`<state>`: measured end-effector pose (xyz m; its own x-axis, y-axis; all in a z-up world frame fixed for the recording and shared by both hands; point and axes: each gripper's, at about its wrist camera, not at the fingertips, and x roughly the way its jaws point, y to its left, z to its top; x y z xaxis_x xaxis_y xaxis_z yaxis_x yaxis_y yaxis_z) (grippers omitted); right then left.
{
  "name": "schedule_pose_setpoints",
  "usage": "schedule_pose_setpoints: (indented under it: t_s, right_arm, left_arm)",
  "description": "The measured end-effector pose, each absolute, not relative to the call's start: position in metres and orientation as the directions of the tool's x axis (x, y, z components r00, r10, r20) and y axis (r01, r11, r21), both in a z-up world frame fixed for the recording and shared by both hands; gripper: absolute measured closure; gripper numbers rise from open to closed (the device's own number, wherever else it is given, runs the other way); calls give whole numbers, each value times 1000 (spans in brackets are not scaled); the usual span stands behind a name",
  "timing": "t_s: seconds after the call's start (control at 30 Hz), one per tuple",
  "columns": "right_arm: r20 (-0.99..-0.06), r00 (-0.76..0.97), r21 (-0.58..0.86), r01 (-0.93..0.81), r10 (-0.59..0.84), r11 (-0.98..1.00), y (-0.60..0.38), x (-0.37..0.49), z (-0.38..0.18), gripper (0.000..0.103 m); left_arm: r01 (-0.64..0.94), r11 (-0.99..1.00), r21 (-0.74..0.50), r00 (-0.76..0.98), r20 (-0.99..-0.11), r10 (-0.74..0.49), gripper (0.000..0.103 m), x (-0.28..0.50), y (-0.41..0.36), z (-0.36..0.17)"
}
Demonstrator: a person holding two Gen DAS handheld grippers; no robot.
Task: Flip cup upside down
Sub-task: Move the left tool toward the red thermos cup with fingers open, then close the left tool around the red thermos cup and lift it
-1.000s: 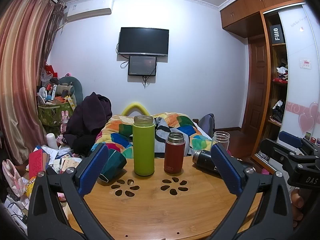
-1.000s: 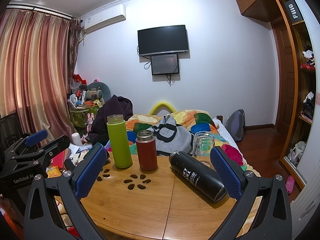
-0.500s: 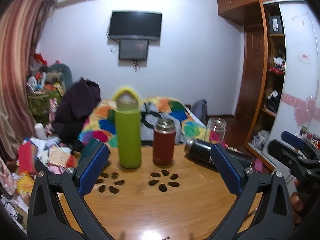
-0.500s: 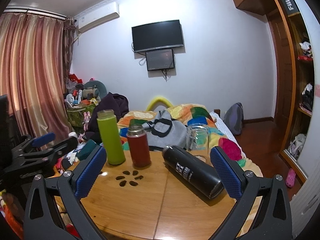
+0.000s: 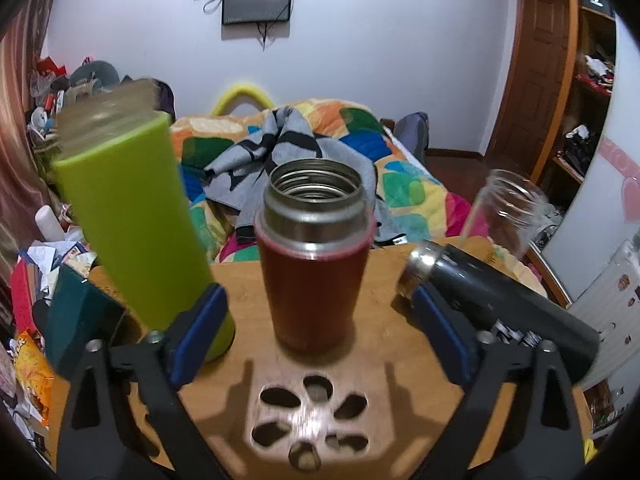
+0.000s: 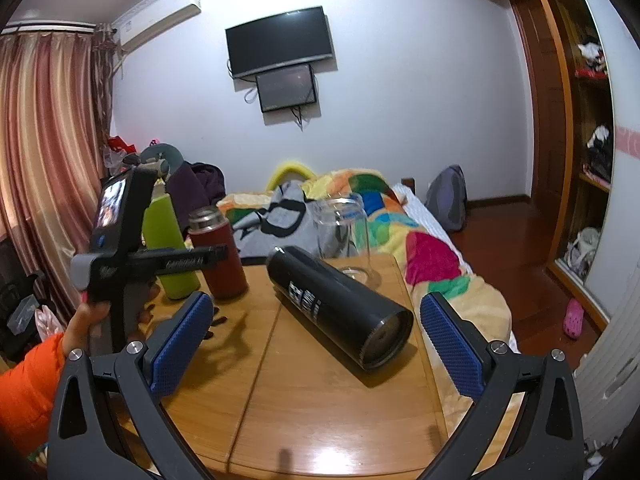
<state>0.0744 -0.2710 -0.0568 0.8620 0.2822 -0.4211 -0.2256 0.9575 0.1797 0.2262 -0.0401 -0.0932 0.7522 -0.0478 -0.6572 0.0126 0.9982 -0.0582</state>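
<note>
The red-brown steel flask cup (image 5: 314,256), lidless with its threaded mouth up, stands upright in the centre of my left view, framed between my left gripper's (image 5: 318,332) two blue pads, which stand wide apart and touch nothing. In my right view the same cup (image 6: 219,254) sits at middle left, partly behind the black body of my left gripper.

Just to its left in the left view stands the tall lime-green bottle (image 5: 132,224), filling the left of the frame, its base behind my left pad. Lower left of that lies a dark teal cup (image 5: 78,320) on its side at the table's edge. To the right, the black cylindrical flask (image 5: 496,300) lies on its side, steel neck pointing toward the red cup, and a clear glass jar (image 5: 506,212) stands upright behind it at upper right.

All rest on the round wooden table (image 6: 320,392), whose flower-shaped cut-out (image 5: 310,416) shows at bottom centre of the left view.

My right gripper (image 6: 316,340) hangs open too, pads wide either side of the black flask's base, not touching it.
</note>
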Motion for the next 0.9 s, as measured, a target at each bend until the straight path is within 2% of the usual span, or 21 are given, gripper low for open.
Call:
schedule_pose_setpoints:
  t_s: [0.1,0.17,0.23,0.43,0.7,0.9]
  right_arm:
    - [-439,851,200,-222,290,954,-276,81,-63,0]
    - [-446,846,205,-223,293,953,-276,83,-66,0]
    - [-450,844,200,-221,290,955,-275,84,-68,0]
    - [-454,844,181,-228,287,957,-270,82,-69,0]
    - [-464,836,142,-254,291,957,-254,78,-72,0]
    - [-473,826,116,-288,308,951,-242,70,-79,0]
  left_arm:
    - [-13,998,-65,732,-680,-35,18,238,-41,-101]
    - [-12,998,-65,724,-689,-36,34,243,-41,-104]
    - [-17,999,-43,721,-693,-17,42,243,-42,-105]
    - [37,998,-41,707,-705,-56,42,231,-42,-99]
    - [210,973,-92,632,-747,-207,42,181,-46,-85]
    - [343,938,-43,600,-759,-254,42,125,-57,-78]
